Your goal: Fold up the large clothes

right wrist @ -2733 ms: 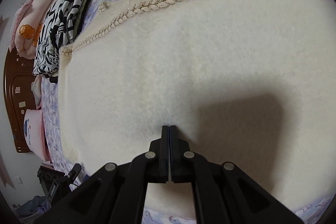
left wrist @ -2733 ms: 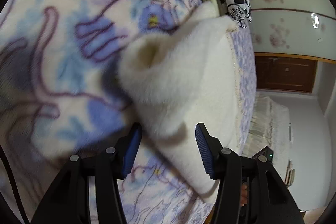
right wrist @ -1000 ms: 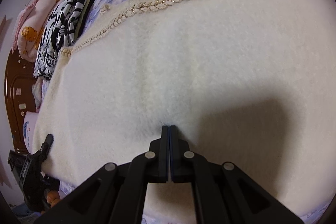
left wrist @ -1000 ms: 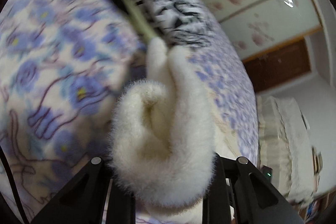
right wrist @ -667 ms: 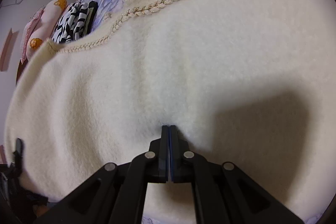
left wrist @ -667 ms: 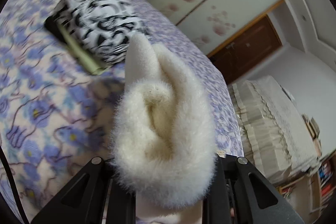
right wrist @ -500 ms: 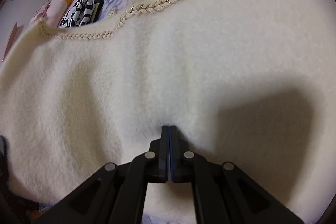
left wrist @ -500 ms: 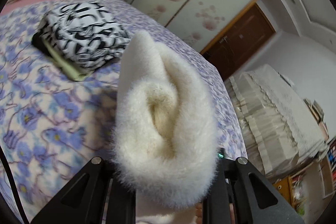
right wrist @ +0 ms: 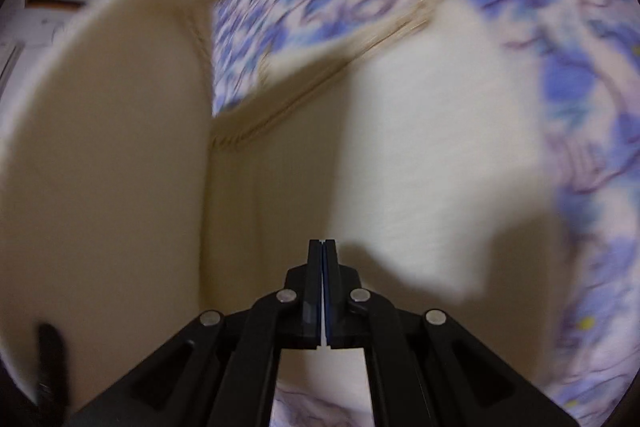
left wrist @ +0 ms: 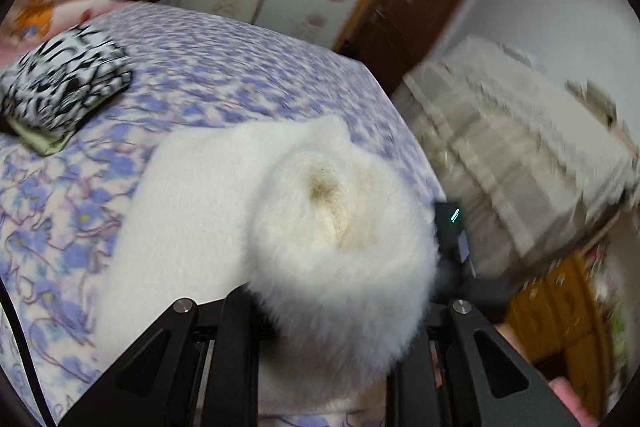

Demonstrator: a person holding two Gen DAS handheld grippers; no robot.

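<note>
Garment: cream fleece garment bunched in my left claw, clamped on it; rest draped ahead over the floral bedspread
Right claw: pressed together; garment's flap raised to its left, trimmed edge ahead
Far left: folded zebra-print pile

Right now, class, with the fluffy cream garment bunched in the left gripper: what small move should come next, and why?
Probably carry the left gripper on across and lower its bunched edge of the cream garment, because that side stands raised over the flat part on the floral bedspread, so the fold looks unfinished.
</note>
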